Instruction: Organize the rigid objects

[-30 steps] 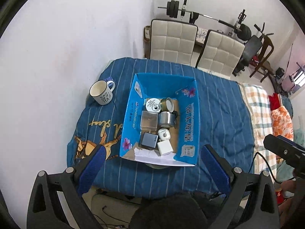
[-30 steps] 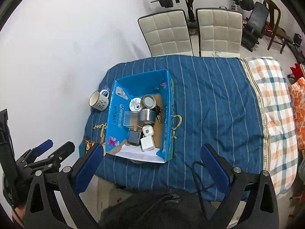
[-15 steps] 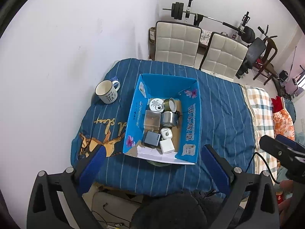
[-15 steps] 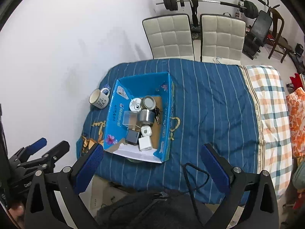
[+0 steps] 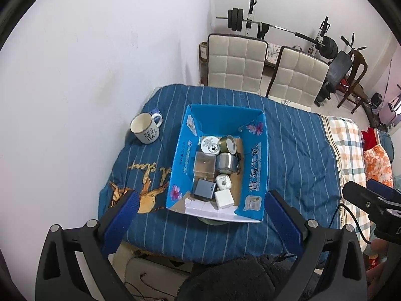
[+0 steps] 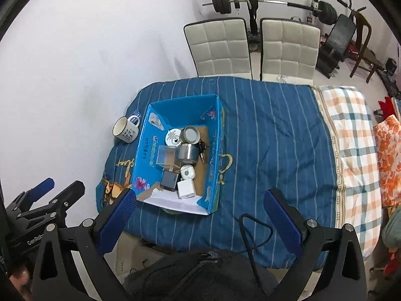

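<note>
The box (image 5: pixel 253 165) is bright blue with white printed characters and pink flower motifs. The cloth (image 5: pixel 295 150) under it is dark blue with thin pale stripes and an orange-yellow printed figure. The mug (image 5: pixel 145 129) is cream-white with dark lettering. The adapter (image 5: pixel 223 199) is white; the square case (image 5: pixel 203 189) is dark grey. The tin (image 5: pixel 226 161) is silver metal. The blanket (image 6: pixel 351 140) is checked in orange, teal and white. The chairs (image 6: pixel 220 45) are quilted cream. Left gripper (image 5: pixel 200 223) and right gripper (image 6: pixel 200 222) pads are blue on black frames.
</note>
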Available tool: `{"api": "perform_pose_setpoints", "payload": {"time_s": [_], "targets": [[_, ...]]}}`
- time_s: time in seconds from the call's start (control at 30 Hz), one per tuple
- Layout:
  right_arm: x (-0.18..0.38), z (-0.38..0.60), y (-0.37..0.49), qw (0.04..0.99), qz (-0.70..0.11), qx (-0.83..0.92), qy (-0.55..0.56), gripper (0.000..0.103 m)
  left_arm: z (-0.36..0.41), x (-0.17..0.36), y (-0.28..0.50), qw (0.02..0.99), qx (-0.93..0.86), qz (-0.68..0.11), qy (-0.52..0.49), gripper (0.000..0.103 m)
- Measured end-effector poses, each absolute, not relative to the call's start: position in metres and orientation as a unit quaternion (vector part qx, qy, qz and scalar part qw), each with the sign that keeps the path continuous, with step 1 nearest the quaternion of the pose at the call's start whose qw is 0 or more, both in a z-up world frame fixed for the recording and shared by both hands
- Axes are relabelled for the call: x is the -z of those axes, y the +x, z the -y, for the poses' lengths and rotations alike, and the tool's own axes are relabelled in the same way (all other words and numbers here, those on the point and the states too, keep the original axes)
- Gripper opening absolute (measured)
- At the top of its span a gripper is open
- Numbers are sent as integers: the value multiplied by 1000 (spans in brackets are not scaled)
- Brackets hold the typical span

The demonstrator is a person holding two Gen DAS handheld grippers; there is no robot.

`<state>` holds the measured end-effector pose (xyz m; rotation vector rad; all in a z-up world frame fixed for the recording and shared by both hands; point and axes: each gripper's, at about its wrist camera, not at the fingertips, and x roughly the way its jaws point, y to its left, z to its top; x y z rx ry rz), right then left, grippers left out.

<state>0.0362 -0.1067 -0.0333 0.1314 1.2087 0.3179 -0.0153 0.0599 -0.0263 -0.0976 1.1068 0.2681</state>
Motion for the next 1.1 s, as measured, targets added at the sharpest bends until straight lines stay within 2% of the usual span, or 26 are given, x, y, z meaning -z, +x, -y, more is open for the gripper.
{"api": "perform_pose_setpoints", "payload": {"time_s": [1.1], "targets": [[29,109,33,812,-560,-151,64,103,-53,18,-11,852,-126,-508,-29,102]]}}
